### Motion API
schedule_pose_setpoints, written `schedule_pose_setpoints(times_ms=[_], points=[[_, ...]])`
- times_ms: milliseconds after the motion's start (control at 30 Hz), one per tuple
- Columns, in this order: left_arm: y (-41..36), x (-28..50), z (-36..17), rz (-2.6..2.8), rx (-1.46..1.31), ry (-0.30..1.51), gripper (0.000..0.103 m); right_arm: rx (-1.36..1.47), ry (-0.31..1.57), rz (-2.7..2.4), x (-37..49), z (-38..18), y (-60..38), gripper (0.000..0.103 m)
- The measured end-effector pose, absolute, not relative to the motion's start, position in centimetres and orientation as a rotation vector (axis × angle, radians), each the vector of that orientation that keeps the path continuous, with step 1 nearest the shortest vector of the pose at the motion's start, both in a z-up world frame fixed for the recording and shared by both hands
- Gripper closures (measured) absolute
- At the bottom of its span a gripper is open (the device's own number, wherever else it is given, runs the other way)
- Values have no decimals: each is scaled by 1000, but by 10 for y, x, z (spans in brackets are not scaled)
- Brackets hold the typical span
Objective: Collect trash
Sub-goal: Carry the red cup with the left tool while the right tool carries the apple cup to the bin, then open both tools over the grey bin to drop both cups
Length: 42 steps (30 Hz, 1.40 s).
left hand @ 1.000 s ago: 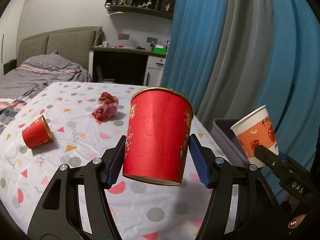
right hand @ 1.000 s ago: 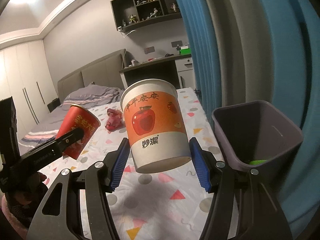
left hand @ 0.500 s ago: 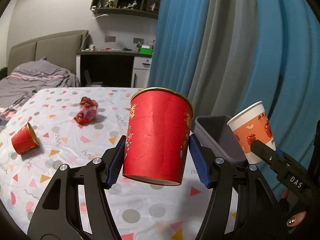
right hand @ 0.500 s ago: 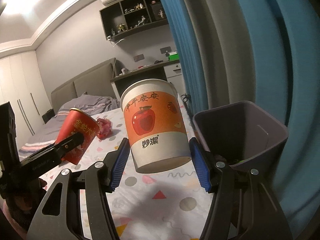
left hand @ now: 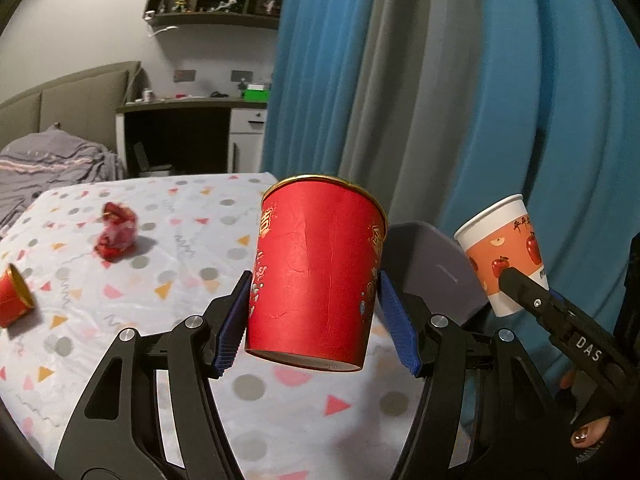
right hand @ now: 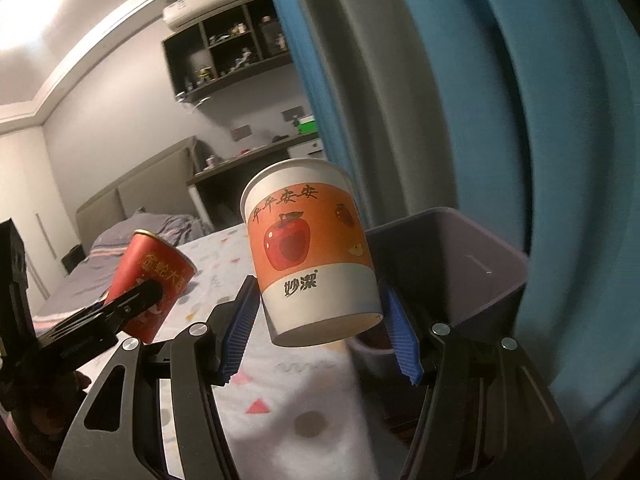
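My left gripper point(left hand: 316, 326) is shut on a red paper cup point(left hand: 316, 268) with a gold rim, held upright above the table. My right gripper point(right hand: 320, 320) is shut on a white and orange apple-print paper cup point(right hand: 312, 252), held upright just left of the grey trash bin point(right hand: 472, 264). In the left wrist view the bin point(left hand: 432, 268) sits behind the red cup, with the apple cup point(left hand: 504, 252) to its right. The red cup also shows in the right wrist view point(right hand: 152, 276). A second red cup point(left hand: 12, 296) lies on its side at the table's left, and a crumpled red wrapper point(left hand: 116, 232) lies farther back.
The table point(left hand: 180, 240) has a white cloth with coloured dots and triangles. Blue and grey curtains point(left hand: 440, 100) hang close behind the bin. A bed point(left hand: 48, 160) and a desk point(left hand: 188, 120) stand beyond the table.
Both grippers have moved right toward the bin with their cups. The bin is now larger and closer in both views, and the apple cup is beside its rim.
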State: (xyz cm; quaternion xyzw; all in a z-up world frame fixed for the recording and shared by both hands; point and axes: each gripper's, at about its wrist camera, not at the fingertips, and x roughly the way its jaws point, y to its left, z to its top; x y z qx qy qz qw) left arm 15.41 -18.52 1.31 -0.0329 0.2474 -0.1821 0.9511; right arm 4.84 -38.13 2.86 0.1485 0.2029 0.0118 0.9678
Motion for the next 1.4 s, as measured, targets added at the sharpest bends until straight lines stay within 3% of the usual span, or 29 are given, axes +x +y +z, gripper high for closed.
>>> schedule_pose_setpoints(times_ms=[567,1400], points=[[-281,225,-26,-565,-109,569,42,368,487,-123,97,-2,-445,43],[-315,266,-65,-638,-182,705,41,308,632,-199,145,-38,-455,43]])
